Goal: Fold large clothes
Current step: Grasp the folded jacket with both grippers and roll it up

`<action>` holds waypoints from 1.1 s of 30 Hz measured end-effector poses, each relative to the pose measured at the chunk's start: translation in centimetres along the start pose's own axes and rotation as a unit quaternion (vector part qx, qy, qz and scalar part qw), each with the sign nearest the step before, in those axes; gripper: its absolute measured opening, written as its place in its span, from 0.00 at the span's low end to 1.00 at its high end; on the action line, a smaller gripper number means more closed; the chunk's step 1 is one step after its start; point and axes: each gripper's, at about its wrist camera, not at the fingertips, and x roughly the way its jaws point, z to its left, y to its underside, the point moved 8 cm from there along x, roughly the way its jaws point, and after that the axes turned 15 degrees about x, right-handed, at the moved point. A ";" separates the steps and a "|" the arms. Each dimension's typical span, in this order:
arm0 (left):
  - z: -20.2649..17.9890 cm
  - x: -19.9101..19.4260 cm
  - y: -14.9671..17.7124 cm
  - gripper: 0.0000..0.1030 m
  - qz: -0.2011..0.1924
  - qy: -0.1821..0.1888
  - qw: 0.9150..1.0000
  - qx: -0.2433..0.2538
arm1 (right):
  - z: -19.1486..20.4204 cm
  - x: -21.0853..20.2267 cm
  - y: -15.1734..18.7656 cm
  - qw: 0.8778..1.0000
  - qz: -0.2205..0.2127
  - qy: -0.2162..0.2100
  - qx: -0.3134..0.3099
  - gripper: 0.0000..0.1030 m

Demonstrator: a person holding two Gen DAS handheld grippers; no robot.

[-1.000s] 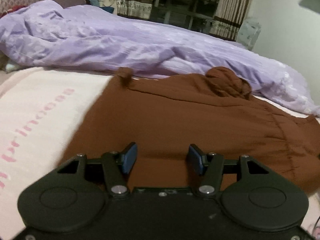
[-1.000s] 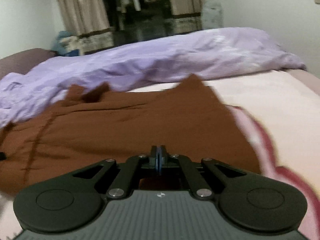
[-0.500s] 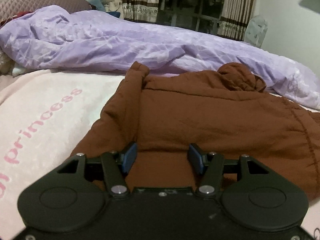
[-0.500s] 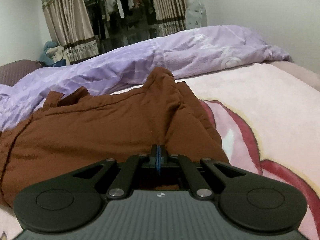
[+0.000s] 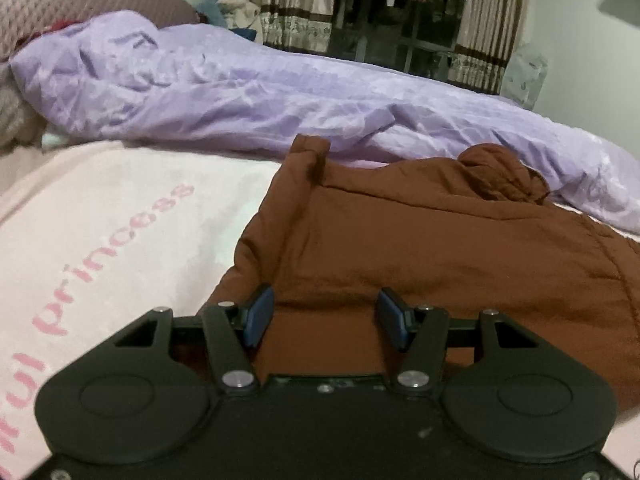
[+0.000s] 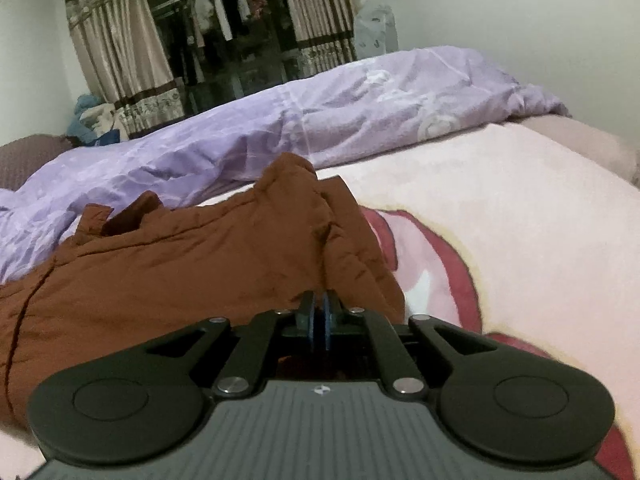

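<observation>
A bedroom with curtains (image 6: 120,52) drawn back from hanging clothes; a bed under a pink blanket (image 5: 100,232) lettered "princess". A rumpled lilac duvet (image 5: 280,100) runs along the bed's far side. Before it, touching its edge, a brown padded jacket (image 5: 420,248) lies spread on the blanket, one corner bunched upward. The left tongs (image 5: 322,316) hang spread apart over the jacket's near edge, gripping nothing. The right tongs (image 6: 319,318) are pressed together, pinching a fold of the jacket's near edge.
</observation>
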 end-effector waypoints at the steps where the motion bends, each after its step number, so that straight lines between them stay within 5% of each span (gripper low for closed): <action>1: 0.1 0.2 0.0 0.57 -0.004 0.000 1.000 -0.002 | -0.2 0.3 0.1 1.000 -0.002 -0.001 0.005 0.01; 10: -0.1 0.2 -0.5 0.60 -0.009 0.006 1.000 0.014 | -0.7 0.4 -0.3 0.999 0.005 -0.007 0.031 0.00; 12: 0.1 -1.1 -1.2 0.61 -0.010 0.012 1.000 0.011 | -0.7 -0.4 -0.9 0.998 0.008 -0.018 0.056 0.10; 16: 1.2 -5.7 -1.6 0.92 -0.043 0.025 0.998 -0.047 | -1.1 -4.1 -1.8 0.990 -0.001 -0.064 0.126 0.61; 19: 2.0 -8.5 0.1 0.92 -0.054 0.037 0.993 -0.095 | -2.5 -6.5 -1.2 0.979 0.012 -0.091 0.180 0.64; 24: 3.5 -9.3 4.7 0.92 -0.031 0.083 0.970 -0.226 | -6.6 -6.5 2.1 0.930 0.091 -0.136 0.328 0.65; 29: 3.8 -7.1 7.0 0.92 -0.002 0.110 0.944 -0.311 | -8.4 -4.6 3.4 0.913 0.105 -0.128 0.373 0.62; 33: 3.8 -6.0 6.3 0.94 -0.010 0.116 0.940 -0.321 | -7.8 -3.6 3.1 0.910 0.107 -0.126 0.381 0.63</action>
